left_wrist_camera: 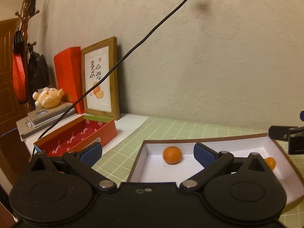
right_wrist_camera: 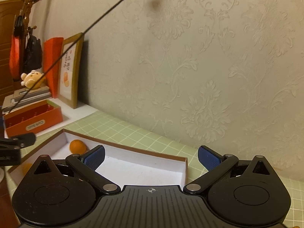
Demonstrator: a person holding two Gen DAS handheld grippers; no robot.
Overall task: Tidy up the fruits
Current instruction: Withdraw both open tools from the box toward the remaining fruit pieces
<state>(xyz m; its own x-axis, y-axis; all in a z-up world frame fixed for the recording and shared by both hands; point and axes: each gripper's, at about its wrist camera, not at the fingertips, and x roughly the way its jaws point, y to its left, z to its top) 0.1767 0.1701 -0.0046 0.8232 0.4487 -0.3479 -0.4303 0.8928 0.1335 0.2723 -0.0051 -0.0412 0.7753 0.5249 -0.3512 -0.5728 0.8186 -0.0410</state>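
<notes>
A shallow white box with a brown rim [left_wrist_camera: 207,139] lies on the green checked mat. Two small oranges lie in it: one [left_wrist_camera: 172,155] near the far left corner, another [left_wrist_camera: 270,162] partly hidden behind my left gripper's finger. My left gripper [left_wrist_camera: 147,153] is open and empty, held above the box's near left side. In the right wrist view the box [right_wrist_camera: 182,168] shows with one orange [right_wrist_camera: 77,146] in its far left corner and another [right_wrist_camera: 26,168] partly hidden at the left. My right gripper [right_wrist_camera: 151,156] is open and empty above the box's right end.
An open red box [left_wrist_camera: 76,135] sits at the left on the white table, also in the right wrist view [right_wrist_camera: 34,121]. Behind it stand a framed picture [left_wrist_camera: 100,79], a red bag [left_wrist_camera: 69,76], stacked books with a plush toy [left_wrist_camera: 48,97]. A black cable [left_wrist_camera: 133,47] hangs across. Wall is close behind.
</notes>
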